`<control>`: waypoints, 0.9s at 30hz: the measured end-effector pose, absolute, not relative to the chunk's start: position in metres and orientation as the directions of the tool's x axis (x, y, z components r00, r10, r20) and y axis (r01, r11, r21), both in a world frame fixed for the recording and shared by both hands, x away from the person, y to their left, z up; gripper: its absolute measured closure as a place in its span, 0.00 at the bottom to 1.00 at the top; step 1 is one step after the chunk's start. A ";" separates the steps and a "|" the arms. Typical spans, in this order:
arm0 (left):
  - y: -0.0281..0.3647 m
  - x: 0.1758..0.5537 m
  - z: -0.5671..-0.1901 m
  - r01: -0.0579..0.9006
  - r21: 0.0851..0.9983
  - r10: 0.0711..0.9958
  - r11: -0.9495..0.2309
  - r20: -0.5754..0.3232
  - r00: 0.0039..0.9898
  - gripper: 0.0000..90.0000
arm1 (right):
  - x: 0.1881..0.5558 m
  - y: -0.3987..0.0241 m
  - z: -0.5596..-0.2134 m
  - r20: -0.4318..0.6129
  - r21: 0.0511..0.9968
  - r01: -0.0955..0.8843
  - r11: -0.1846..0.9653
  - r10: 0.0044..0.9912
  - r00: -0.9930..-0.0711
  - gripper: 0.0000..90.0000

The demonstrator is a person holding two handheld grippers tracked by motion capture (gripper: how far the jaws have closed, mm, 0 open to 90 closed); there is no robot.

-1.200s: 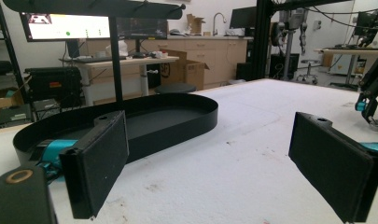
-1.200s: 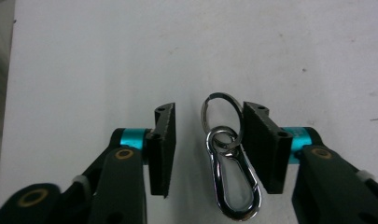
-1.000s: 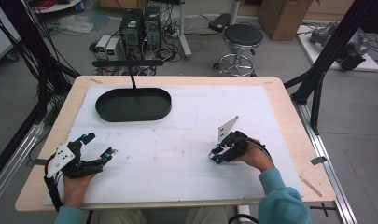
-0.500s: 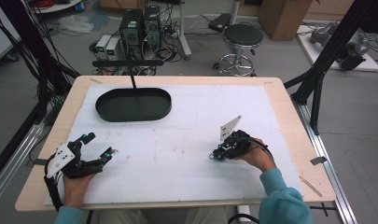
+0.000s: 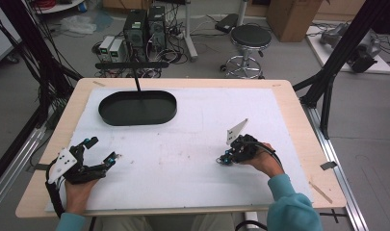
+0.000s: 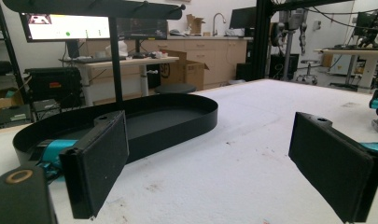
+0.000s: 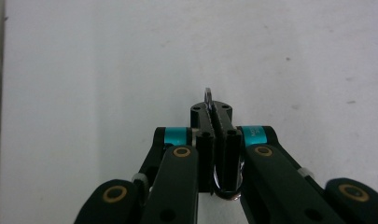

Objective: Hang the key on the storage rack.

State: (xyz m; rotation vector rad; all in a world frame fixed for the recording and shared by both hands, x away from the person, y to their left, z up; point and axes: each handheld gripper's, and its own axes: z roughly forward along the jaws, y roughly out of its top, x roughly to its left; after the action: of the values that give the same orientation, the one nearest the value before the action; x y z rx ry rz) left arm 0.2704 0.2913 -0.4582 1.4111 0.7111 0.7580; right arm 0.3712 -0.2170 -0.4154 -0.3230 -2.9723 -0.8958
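My right gripper (image 5: 225,159) rests on the white mat at the right, with a grey three-cornered plate (image 5: 237,131) on top. In the right gripper view its jaws (image 7: 217,112) have just been closing and now stand shut on a thin metal ring (image 7: 208,94), which pokes out past the pads. My left gripper (image 5: 103,149) lies at the front left, held by a hand, with its jaws wide open. Nothing is between its pads (image 6: 100,158), which look toward a black oval tray (image 6: 177,130).
The black oval tray (image 5: 135,120) sits at the back left of the white mat (image 5: 192,144), and its floor is bare. A black post with a crossbar (image 5: 137,82) rises behind it. Wooden table edge (image 5: 298,120) borders the mat. A stool (image 5: 250,36) stands beyond the table.
The right gripper's jaws have drawn together. Both hands have kept their places, and the left gripper looks the same.
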 end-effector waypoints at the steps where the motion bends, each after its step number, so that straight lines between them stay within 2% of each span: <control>1: 0.291 0.270 -0.458 -0.038 0.999 0.811 0.012 0.013 0.585 0.14 | 0.371 -0.217 -0.415 0.079 0.545 0.203 0.814 0.191 -0.978 0.99; 9: 0.291 0.270 -0.458 -0.043 0.999 0.812 0.010 0.017 0.583 0.14 | 0.371 -0.222 -0.408 0.096 0.603 0.256 0.755 0.250 -0.963 0.99; 11: 0.291 0.270 -0.458 -0.043 0.999 0.810 0.010 0.017 0.586 0.14 | 0.370 -0.225 -0.404 0.127 0.636 0.310 0.707 0.301 -0.945 0.99; 15: 0.290 0.270 -0.456 -0.036 0.999 0.802 -0.005 0.026 0.596 0.14 | 0.369 -0.228 -0.398 0.147 0.688 0.323 0.650 0.312 -0.939 0.99; 20: 0.289 0.274 -0.440 0.010 0.999 0.741 0.037 -0.034 0.671 0.14 | 0.367 -0.229 -0.386 0.168 0.806 0.289 0.517 0.268 -0.949 0.99; 21: 0.289 0.274 -0.440 0.010 0.999 0.741 0.037 -0.034 0.671 0.14 | 0.366 -0.228 -0.384 0.169 0.816 0.282 0.505 0.259 -0.951 0.99; 23: 0.287 0.279 -0.431 0.042 0.998 0.684 0.048 -0.063 0.727 0.14 | 0.366 -0.225 -0.381 0.171 0.826 0.277 0.490 0.251 -0.953 0.99; 24: 0.285 0.283 -0.421 0.079 0.997 0.642 0.027 -0.077 0.763 0.14 | 0.365 -0.223 -0.381 0.173 0.830 0.276 0.486 0.246 -0.954 0.99; 27: 0.280 0.290 -0.405 0.112 0.994 0.595 -0.021 -0.077 0.800 0.14 | 0.365 -0.219 -0.379 0.166 0.845 0.261 0.467 0.234 -0.958 0.99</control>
State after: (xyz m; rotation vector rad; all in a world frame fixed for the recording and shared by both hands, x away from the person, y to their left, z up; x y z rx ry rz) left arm 0.2905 0.2797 -0.4047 1.5668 0.5820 0.4217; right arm 0.3646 -0.2191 -0.3790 -0.4501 -2.6676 -1.5445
